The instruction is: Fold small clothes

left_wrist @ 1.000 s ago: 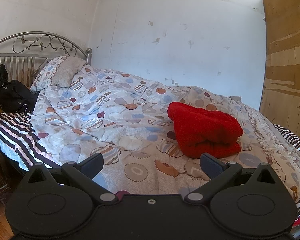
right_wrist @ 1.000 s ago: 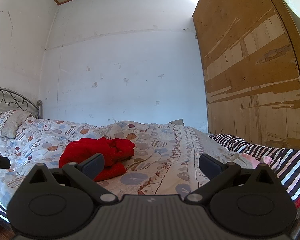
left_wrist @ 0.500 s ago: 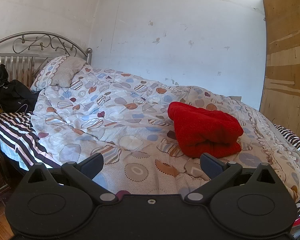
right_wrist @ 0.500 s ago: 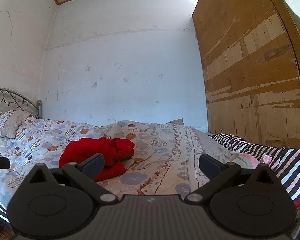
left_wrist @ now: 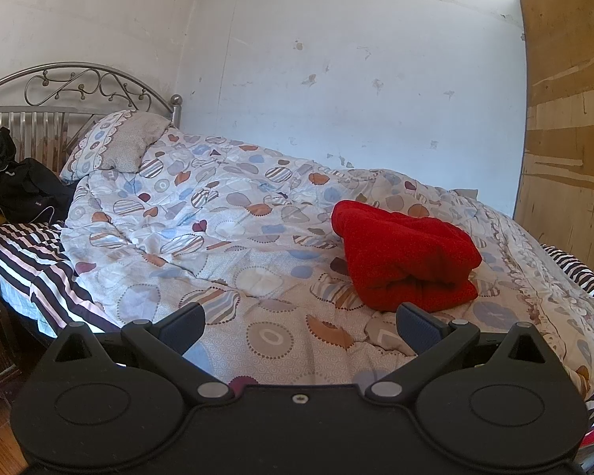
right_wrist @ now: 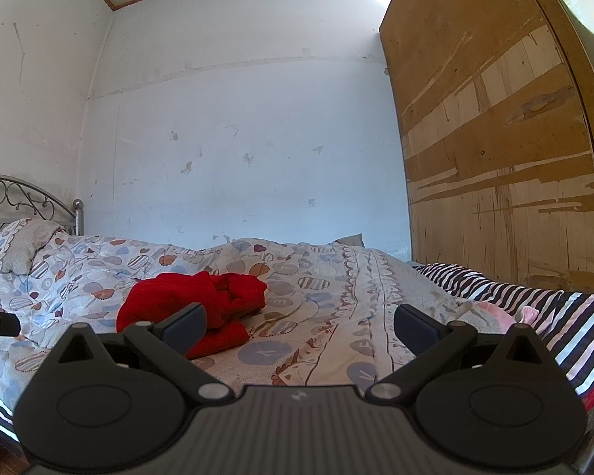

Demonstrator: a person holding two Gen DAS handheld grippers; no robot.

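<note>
A red fleecy garment [left_wrist: 406,253] lies folded into a thick bundle on the patterned quilt [left_wrist: 217,237]. My left gripper [left_wrist: 299,326] hangs open above the quilt's near edge, short of the garment, which lies ahead and to the right. In the right wrist view the same red garment [right_wrist: 190,297] sits at the left, partly behind my left finger. The right gripper [right_wrist: 299,322] is open over the quilt [right_wrist: 336,297], with nothing between its fingers.
A pillow [left_wrist: 115,146] rests against the metal headboard [left_wrist: 79,83] at the far left, beside a black bag [left_wrist: 23,190]. A striped sheet [right_wrist: 534,308] shows at the bed's edges. A wooden board [right_wrist: 495,138] stands at the right. Something pink [right_wrist: 507,314] lies on the sheet.
</note>
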